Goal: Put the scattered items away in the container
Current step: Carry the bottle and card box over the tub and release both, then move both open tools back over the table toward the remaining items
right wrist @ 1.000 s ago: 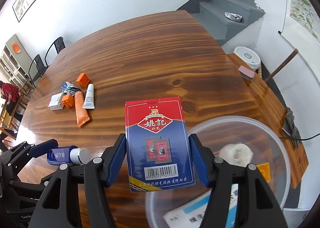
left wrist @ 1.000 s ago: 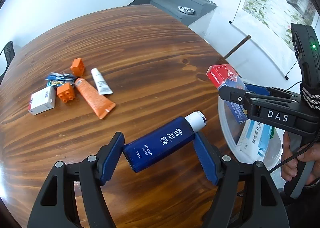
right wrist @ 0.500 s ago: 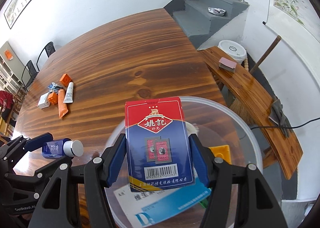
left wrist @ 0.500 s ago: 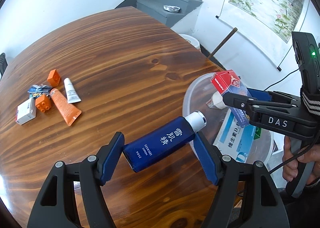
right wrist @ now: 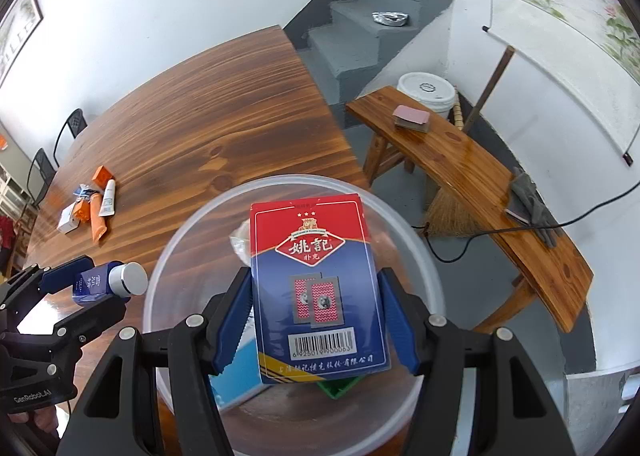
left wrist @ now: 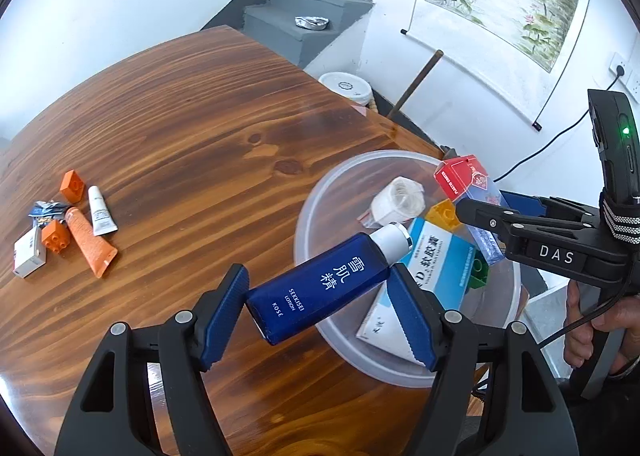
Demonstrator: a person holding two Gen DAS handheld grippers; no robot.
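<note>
Resting at the wooden table (left wrist: 180, 128) edge: clear plastic bowl (left wrist: 320, 196). Clamping a blue lotion bottle (left wrist: 320, 288) over the bowl's near rim: left gripper (left wrist: 320, 316). Gripping a playing-card box (right wrist: 316, 284) above the bowl: right gripper (right wrist: 316, 320). Lying scattered far left: orange tube (left wrist: 90, 246), bricks.

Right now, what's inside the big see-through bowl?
The bowl holds a white roll, a yellow block, a green block and a blue-white box. The bottle covers part.
</note>
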